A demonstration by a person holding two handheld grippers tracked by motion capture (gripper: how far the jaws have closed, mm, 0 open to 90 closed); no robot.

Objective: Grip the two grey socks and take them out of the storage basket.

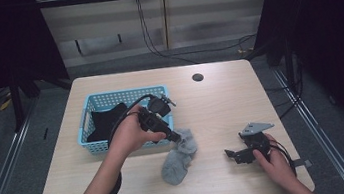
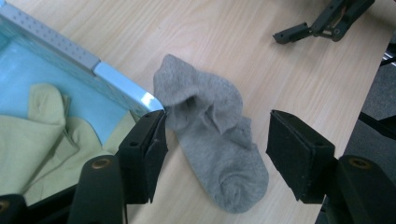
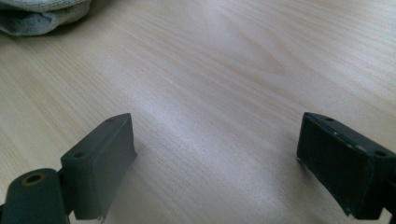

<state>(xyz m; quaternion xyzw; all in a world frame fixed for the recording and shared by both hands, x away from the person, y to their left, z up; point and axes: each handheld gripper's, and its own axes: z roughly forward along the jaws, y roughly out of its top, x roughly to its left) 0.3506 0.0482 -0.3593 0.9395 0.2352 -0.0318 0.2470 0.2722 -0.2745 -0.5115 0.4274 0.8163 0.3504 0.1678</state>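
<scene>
We take the blue basket (image 1: 97, 146) as our landmark; it sits on the left half of the light wooden table (image 1: 221, 100). In the high view a dark garment (image 1: 105, 122) lies inside the basket, and in the left gripper view we see a pale yellow-green cloth (image 2: 42, 140) in it.

A grey sock (image 1: 179, 156) lies crumpled on the table just beside the basket's near right corner, its cuff end close to the basket wall and its toe end pointing away toward the person. In the left gripper view the sock (image 2: 212, 135) rests flat on the wood, its cuff opening gaping upward.

The left hand-held gripper (image 1: 175, 137) is held in the person's left hand (image 1: 129, 133) over the basket's near right corner, tips down toward the sock's cuff. Its jaws stand wide apart, one by the basket's corner and one on the far side of the sock, with the sock between them and nothing clamped.

The right hand-held gripper (image 1: 232, 154) rests low over the table well to the right of the basket, past the sock, held by the right hand (image 1: 273, 160). In its own view its jaws are spread apart above bare wood, with an edge of the sock (image 3: 42, 16) at the upper left.

A dark round hole (image 1: 197, 77) marks the table beyond the basket's far right side.
</scene>
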